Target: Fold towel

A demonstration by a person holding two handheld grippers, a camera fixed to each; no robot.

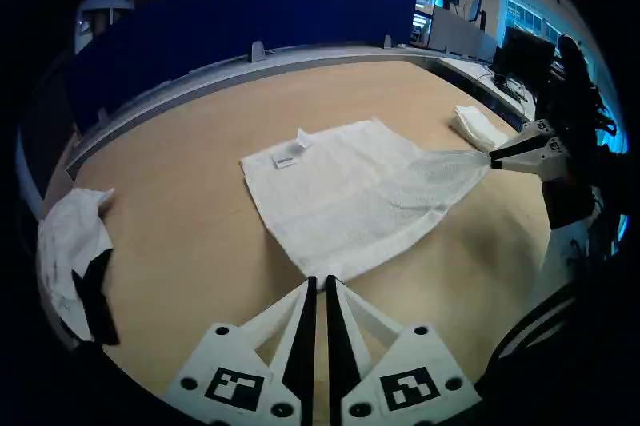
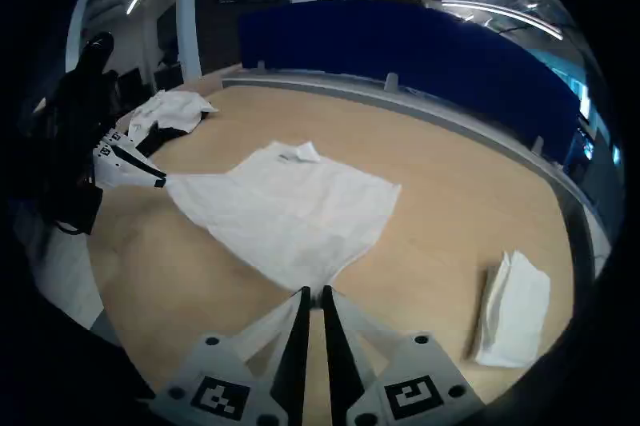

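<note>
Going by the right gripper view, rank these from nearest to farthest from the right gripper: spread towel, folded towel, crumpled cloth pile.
1. Spread towel, its corner pinched in the right gripper.
2. Folded towel, on the table to the right.
3. Crumpled cloth pile, far left, beyond the left gripper.

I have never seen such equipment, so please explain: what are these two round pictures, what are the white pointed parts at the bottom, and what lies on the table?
There is no robot: a person holds a two-finger tool in each hand. Each round picture comes from a camera riding on one tool, looking along its fingers. The pointed parts are the left hand-held gripper in one view and the right hand-held gripper in the other. Each is shut on a corner of the white towel, spread on the wooden table. Nearby lie a folded white cloth and a heap of white and black cloth.
</note>
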